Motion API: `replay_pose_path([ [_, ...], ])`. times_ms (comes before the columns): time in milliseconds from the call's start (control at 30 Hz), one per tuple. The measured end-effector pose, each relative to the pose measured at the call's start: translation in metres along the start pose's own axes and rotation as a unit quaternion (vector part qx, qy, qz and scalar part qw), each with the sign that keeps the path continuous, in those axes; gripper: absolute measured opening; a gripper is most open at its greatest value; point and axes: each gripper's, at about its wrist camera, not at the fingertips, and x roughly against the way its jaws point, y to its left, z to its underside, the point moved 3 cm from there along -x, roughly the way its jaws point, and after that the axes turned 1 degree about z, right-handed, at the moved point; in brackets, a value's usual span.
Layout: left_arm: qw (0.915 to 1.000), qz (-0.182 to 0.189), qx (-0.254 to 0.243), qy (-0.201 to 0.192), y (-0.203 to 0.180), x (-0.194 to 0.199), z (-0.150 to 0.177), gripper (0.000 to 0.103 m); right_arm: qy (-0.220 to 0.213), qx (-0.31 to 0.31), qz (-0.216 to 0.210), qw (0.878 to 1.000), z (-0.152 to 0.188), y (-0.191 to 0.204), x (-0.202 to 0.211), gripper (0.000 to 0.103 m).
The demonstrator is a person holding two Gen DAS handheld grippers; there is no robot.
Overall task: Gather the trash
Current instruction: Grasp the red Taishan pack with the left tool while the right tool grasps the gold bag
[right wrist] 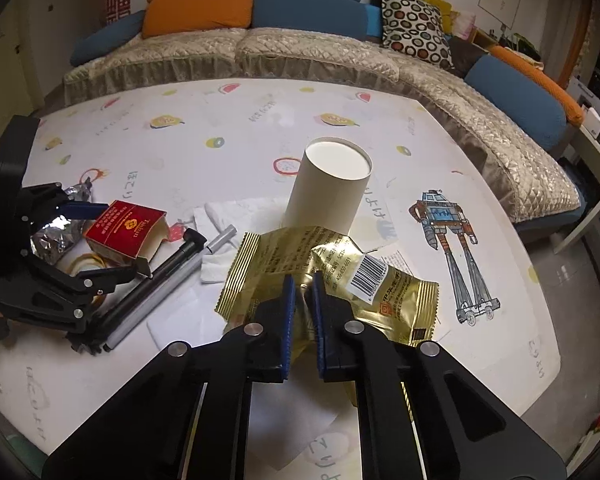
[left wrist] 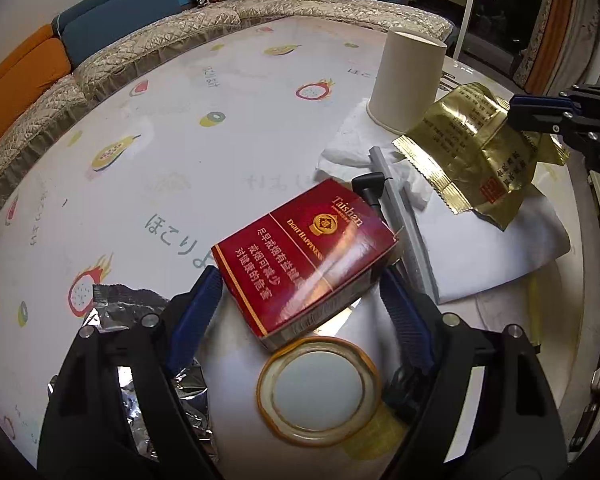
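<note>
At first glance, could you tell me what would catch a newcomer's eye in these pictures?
The right gripper is pinched shut on a crinkled gold wrapper lying just in front of an upside-down paper cup. To its left, the left gripper straddles a red cigarette box, jaws wide on either side. Crumpled silver foil lies beside that box.

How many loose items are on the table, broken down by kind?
Wrappers: 2, gold wrapper, silver foil wrapper
Boxes: 1, red cigarette box
Cups: 1, upturned paper cup
Lids: 1, jar lid
Tissues: 1, white tissue
Stick tools: 2, black one, grey one
Total: 8
</note>
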Motion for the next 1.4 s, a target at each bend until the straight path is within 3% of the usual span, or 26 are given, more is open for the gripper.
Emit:
replay_pose_path([
  [67,0.9998,0.002,-0.02,-0.004,-0.001,0.005,-0.001,0.08,0.001,0.0,-0.003,1.0,0.0,0.0,0.001,0.007],
  [167,0.9972,-0.021,-0.067,-0.024,-0.002,0.013,-0.007,0.096,0.0,-0.003,-0.007,1.0,0.0,0.0,0.002,0.004],
  [333,0.992,-0.016,-0.125,-0.008,-0.003,0.003,-0.019,0.096,-0.001,-0.01,-0.016,1.0,0.0,-0.002,0.002,0.004],
  [533,0.9801,0.019,-0.196,0.023,-0.009,-0.02,-0.016,0.096,-0.001,-0.008,-0.024,1.0,0.001,-0.002,0.001,0.004],
  [567,0.9796,0.022,-0.198,0.029,-0.009,-0.023,-0.016,0.095,-0.002,-0.004,-0.023,1.0,0.001,-0.002,0.001,0.003],
  [633,0.982,0.051,-0.18,0.029,-0.006,-0.023,-0.017,0.075,-0.005,-0.004,-0.024,1.0,0.001,-0.002,0.002,0.001],
  [700,0.9849,0.062,-0.16,0.024,-0.002,-0.019,-0.018,0.063,-0.009,-0.006,-0.023,1.0,0.001,-0.003,0.003,0.0],
  [833,0.9865,0.052,-0.154,0.016,0.002,-0.008,-0.014,0.06,-0.016,-0.018,-0.027,0.999,-0.001,-0.005,0.007,0.0],
  [1100,0.9918,0.048,-0.11,-0.042,0.003,0.049,-0.022,0.058,-0.047,-0.037,-0.037,0.998,0.0,-0.008,0.049,0.0],
  [1400,0.99,0.057,-0.112,-0.063,-0.048,0.1,-0.006,0.058,-0.062,-0.06,-0.032,0.996,0.024,-0.028,0.115,0.0],
])
